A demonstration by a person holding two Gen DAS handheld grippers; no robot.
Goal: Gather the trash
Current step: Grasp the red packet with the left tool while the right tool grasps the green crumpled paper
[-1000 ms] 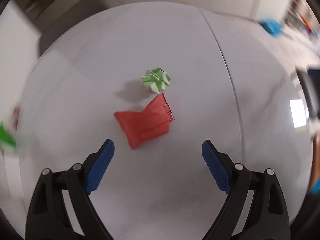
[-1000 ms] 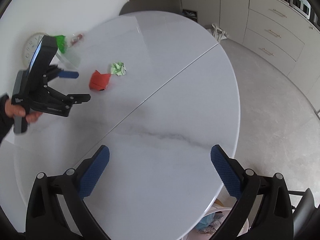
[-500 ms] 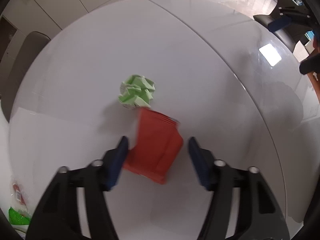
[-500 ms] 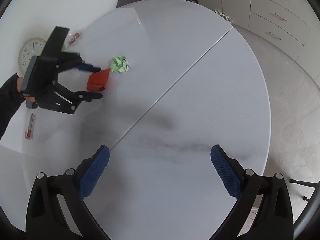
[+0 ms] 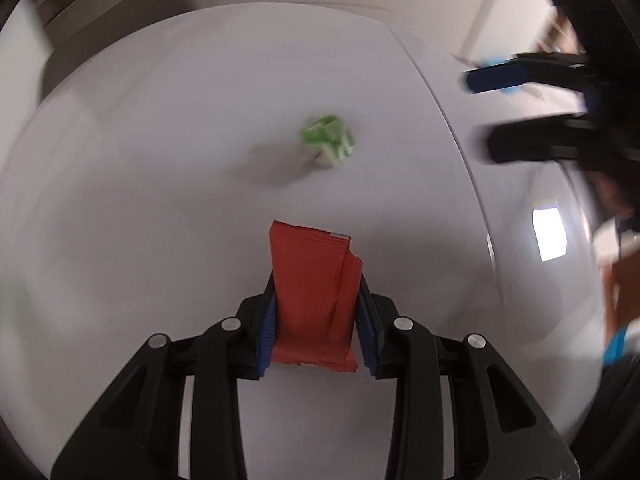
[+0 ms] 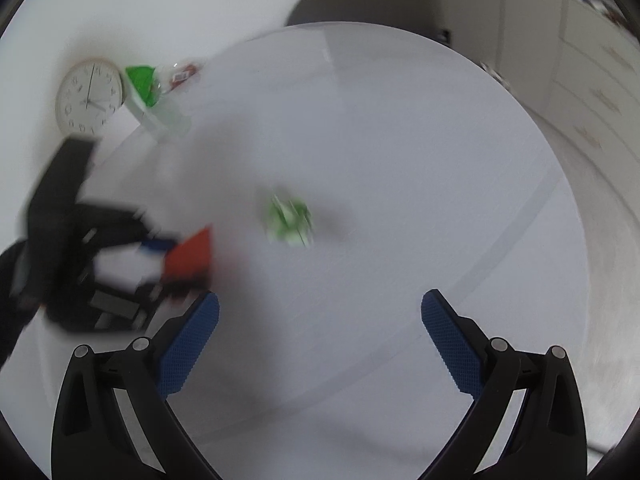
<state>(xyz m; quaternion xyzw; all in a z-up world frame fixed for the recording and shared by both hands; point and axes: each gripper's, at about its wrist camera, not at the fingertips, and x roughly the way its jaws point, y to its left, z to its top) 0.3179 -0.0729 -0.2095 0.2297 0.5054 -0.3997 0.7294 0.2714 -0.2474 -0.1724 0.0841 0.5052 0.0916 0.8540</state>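
Red wrapper (image 5: 314, 292): clamped upright between jaws of left gripper (image 5: 316, 324), just closed onto it; lower edge near worktop (image 5: 160, 160).
Grip check: confirm both pads seated before lifting.
Green paper ball (image 6: 289, 219): loose on worktop, beyond wrapper.
Right gripper (image 6: 320, 344): jaws wide, empty; centre over ball before closing.

Soft daylight, motion blur, fisheye edge warping

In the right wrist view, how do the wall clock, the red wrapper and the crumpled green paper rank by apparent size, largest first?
1. Wall clock.
2. Red wrapper and crumpled green paper: they look about alike; blur and the left gripper covering part of the wrapper leave their order unsure.
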